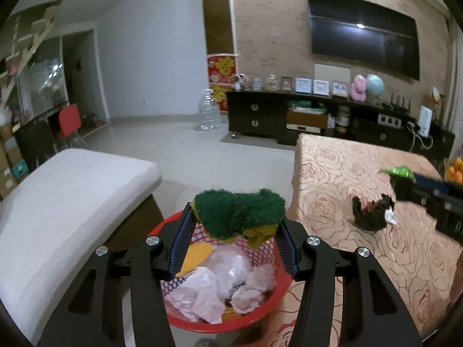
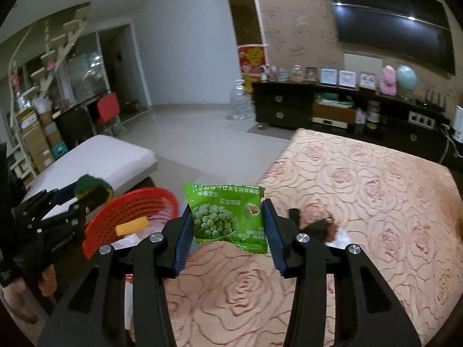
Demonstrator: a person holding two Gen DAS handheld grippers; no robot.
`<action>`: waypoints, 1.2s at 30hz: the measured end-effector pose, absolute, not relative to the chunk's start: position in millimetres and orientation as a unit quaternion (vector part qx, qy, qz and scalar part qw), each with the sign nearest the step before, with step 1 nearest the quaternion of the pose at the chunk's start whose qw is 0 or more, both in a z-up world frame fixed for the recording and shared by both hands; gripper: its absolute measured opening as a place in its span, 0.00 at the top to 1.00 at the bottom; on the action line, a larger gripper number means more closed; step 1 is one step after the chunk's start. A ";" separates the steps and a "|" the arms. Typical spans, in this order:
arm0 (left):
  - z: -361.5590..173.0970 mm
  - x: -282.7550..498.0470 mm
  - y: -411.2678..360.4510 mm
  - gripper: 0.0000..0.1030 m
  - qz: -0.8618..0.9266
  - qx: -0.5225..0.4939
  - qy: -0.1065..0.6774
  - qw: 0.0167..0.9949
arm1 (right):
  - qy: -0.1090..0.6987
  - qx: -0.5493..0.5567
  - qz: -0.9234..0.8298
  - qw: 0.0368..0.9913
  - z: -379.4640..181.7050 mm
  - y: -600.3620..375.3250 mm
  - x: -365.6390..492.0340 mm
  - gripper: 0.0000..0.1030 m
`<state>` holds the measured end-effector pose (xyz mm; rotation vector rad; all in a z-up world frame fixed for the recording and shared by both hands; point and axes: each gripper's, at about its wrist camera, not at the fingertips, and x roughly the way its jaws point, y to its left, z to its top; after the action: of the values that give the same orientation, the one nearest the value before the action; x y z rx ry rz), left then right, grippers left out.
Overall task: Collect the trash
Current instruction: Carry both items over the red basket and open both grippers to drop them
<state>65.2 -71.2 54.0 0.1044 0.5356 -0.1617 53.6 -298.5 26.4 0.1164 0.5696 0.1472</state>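
Rose-patterned table (image 2: 361,202) with dark crumpled wrapper (image 2: 318,227) and red basket's (image 2: 95,231) edge.

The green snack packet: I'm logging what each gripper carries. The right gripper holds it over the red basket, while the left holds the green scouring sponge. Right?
Not quite. The right gripper holds the green snack packet over the rose-patterned tablecloth, beside the red plastic mesh basket, as the right wrist view shows. The left gripper does hold the green scouring sponge.

A rough, fibrous green scouring pad (image 1: 240,212) is showing above glossy red plastic basket (image 1: 277,303) mesh; the snack packet (image 2: 227,217) is gleaming like smooth foil.
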 end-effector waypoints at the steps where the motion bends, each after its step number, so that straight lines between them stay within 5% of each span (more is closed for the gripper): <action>1: 55.2 65.7 -67.6 0.51 -0.077 0.046 0.265 0.960 | 0.282 0.054 0.078 0.955 25.5 -292.0 55.7 0.57; 24: 46.8 92.5 -7.0 0.51 -0.010 -0.003 0.284 0.959 | 0.291 0.022 0.187 0.938 53.5 -203.5 109.1 0.57; 36: 32.9 96.8 1.8 0.51 0.000 0.003 0.302 0.953 | 0.327 0.034 0.198 0.924 22.4 -189.7 128.0 0.57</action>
<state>96.8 1.8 32.9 0.0068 0.6136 0.0009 128.0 -189.7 22.4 0.0701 0.6709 0.4057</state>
